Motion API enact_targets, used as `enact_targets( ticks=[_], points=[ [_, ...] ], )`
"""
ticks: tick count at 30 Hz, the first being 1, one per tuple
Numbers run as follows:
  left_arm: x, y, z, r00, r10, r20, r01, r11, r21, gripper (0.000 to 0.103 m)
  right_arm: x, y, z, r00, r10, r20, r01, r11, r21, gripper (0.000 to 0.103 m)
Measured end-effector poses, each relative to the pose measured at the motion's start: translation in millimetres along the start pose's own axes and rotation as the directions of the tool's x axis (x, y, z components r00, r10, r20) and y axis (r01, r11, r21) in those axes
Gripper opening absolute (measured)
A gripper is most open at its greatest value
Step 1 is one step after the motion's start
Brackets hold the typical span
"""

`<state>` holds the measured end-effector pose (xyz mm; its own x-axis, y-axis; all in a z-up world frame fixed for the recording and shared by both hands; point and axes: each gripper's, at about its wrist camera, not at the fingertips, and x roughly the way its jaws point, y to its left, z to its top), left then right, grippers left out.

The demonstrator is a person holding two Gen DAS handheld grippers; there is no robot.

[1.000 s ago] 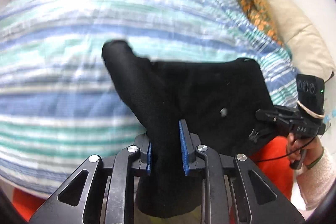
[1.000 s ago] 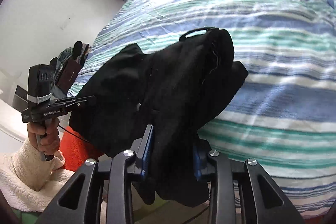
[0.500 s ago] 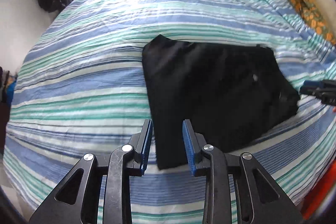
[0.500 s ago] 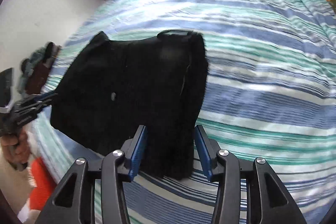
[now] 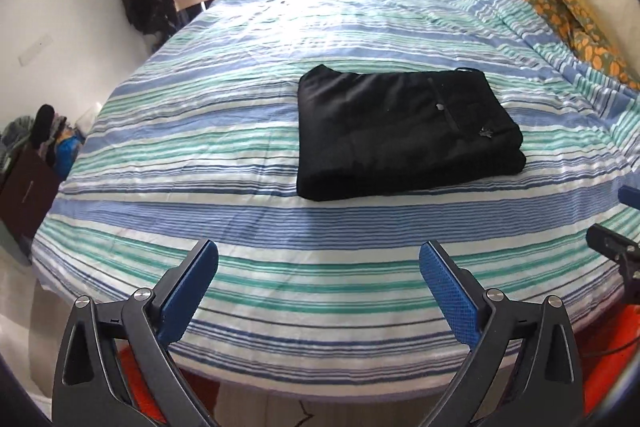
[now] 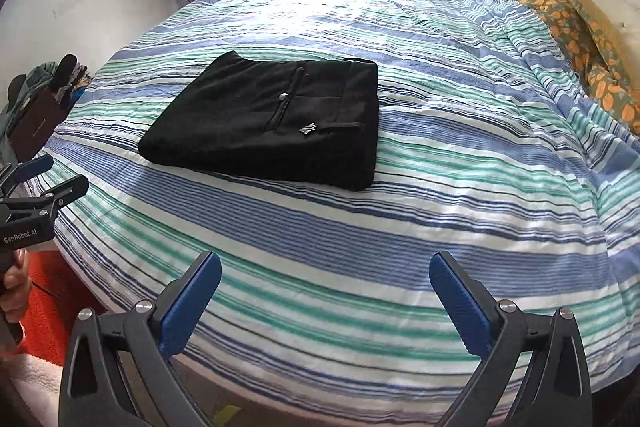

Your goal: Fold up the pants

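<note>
Holding nothing, my left gripper (image 5: 319, 283) and right gripper (image 6: 325, 293) both stand spread wide, hovering over the near edge of the bed (image 5: 248, 227), well apart from the garment. Item: black pants (image 5: 404, 133), lying as a compact, squared, multi-layer packet flat on the striped bedspread, toward the middle of the bed. Status, as I judge it: folding looks complete; at most a little straightening of edges remains.
</note>
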<state>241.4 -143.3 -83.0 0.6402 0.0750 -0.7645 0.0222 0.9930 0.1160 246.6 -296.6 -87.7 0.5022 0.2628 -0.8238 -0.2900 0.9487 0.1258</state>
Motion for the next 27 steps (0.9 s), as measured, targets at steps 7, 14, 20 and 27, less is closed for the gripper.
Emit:
enact_targets(
  ticks=[7, 14, 20, 27],
  points=[
    [-29, 6, -15, 0.998, -0.007, -0.056, 0.007, 1.0, -0.004, 0.101, -26, 37, -4, 1.0, -0.027, -0.011, 0.026, 0.998, -0.052, 0.103],
    [-43, 3, -10, 0.999, -0.018, -0.041, 0.018, 1.0, 0.004, 0.101, -39, 40, -1, 0.997, -0.083, 0.007, 0.083, 0.995, -0.056, 0.103],
    [-40, 1, -11, 0.999, -0.022, -0.048, 0.023, 1.0, 0.011, 0.101, -37, 37, -8, 0.996, -0.087, -0.01, 0.086, 0.995, -0.043, 0.103],
    [-38, -1, -13, 0.998, -0.036, -0.059, 0.036, 0.999, 0.005, 0.101, -39, 35, -9, 0.997, -0.076, -0.003, 0.076, 0.997, -0.025, 0.103]
  ],
)
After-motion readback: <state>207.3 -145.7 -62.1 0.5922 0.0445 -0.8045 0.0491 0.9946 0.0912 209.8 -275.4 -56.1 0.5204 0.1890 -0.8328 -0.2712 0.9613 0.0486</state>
